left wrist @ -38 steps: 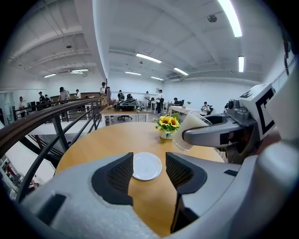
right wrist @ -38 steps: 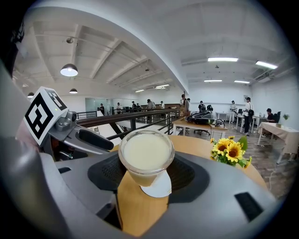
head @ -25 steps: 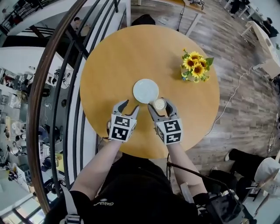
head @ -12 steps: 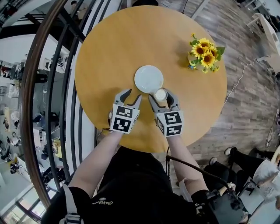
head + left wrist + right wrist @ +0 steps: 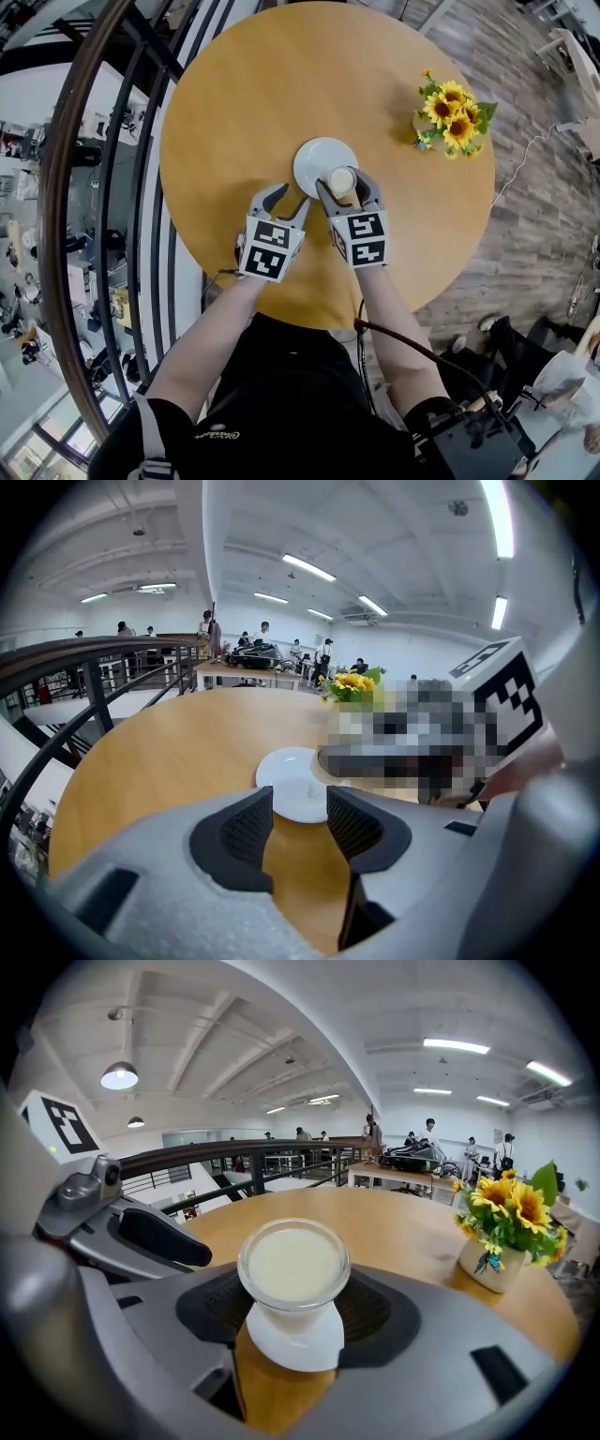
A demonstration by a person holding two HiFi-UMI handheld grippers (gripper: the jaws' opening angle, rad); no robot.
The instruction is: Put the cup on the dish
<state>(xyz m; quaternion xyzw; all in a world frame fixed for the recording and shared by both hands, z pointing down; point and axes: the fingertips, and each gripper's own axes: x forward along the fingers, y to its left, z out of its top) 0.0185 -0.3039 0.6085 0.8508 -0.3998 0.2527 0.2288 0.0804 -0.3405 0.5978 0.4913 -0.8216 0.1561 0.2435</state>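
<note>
- Now our right gripper clamps the cup over the near edge of the dish.
- Our left gripper sits beside, jaws apart, empty.

Rnd wood tbl, plank flr, dark railing, ceiling strip lights

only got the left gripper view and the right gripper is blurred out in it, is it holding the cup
Observer: Yes. The right gripper view shows the right gripper shut on the cup.
Operator: is the cup over the dish yet
Observer: In the head view it is over the near right edge of the dish, not the middle. I cannot tell whether it touches.
Operator: anything in the cup
Observer: A creamy white filling, nearly up to the rim.
</note>
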